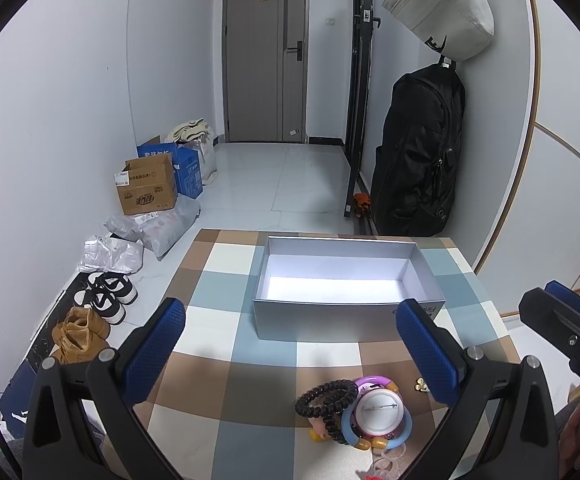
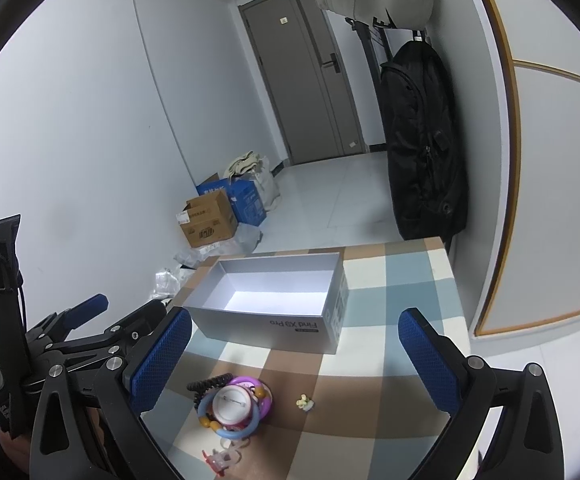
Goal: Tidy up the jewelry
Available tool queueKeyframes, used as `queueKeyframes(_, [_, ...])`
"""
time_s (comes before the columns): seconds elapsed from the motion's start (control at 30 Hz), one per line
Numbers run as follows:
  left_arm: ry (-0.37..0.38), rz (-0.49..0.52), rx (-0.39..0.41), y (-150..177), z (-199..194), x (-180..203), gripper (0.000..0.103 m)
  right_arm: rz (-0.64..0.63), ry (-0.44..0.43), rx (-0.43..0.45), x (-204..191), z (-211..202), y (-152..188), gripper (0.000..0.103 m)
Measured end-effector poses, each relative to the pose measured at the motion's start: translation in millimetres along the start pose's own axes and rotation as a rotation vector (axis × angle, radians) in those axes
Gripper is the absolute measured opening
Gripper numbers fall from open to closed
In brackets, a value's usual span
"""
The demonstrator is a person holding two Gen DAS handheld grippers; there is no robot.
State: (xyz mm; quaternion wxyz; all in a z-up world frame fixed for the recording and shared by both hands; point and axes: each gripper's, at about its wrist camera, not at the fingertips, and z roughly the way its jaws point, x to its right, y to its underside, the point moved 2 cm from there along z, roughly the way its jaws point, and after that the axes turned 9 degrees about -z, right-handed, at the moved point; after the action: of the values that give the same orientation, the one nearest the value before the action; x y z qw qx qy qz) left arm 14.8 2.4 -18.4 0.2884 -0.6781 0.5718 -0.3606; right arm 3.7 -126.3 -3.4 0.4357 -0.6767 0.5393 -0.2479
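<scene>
A small heap of jewelry lies on the checked tablecloth near its front edge: a black coiled hair tie (image 1: 324, 402), a round white badge (image 1: 380, 412) inside a blue bangle (image 1: 404, 432), a purple ring (image 1: 372, 381), a clear hair clip (image 2: 225, 458) and a tiny pale earring (image 2: 305, 402). Behind them stands an open grey box (image 1: 344, 314), nothing inside. My left gripper (image 1: 296, 354) hovers open above the heap. My right gripper (image 2: 296, 358) is open too, above the same heap (image 2: 233, 404), holding nothing. The box (image 2: 277, 330) reads "Find X9 Pro".
The table (image 1: 217, 288) sits in a hallway with a grey door (image 1: 265, 52). Cardboard boxes (image 1: 147, 188), parcels and shoes (image 1: 105, 296) line the floor at left. A black backpack (image 1: 420, 152) and a pale bag (image 1: 442, 8) hang on the right wall.
</scene>
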Motion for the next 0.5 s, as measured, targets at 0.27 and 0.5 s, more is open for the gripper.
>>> queueKeyframes(0.27, [0.008,-0.005,-0.011,-0.2,0.6,-0.6,0.102,-0.002,0.001,-0.012,-1.7,3.0,0.2,0.103])
queueKeyframes(0.5, [0.010,-0.004,-0.022,-0.8,2.3,-2.0,0.102,-0.010,0.012,-0.036,-3.4,7.4,2.3,0.103])
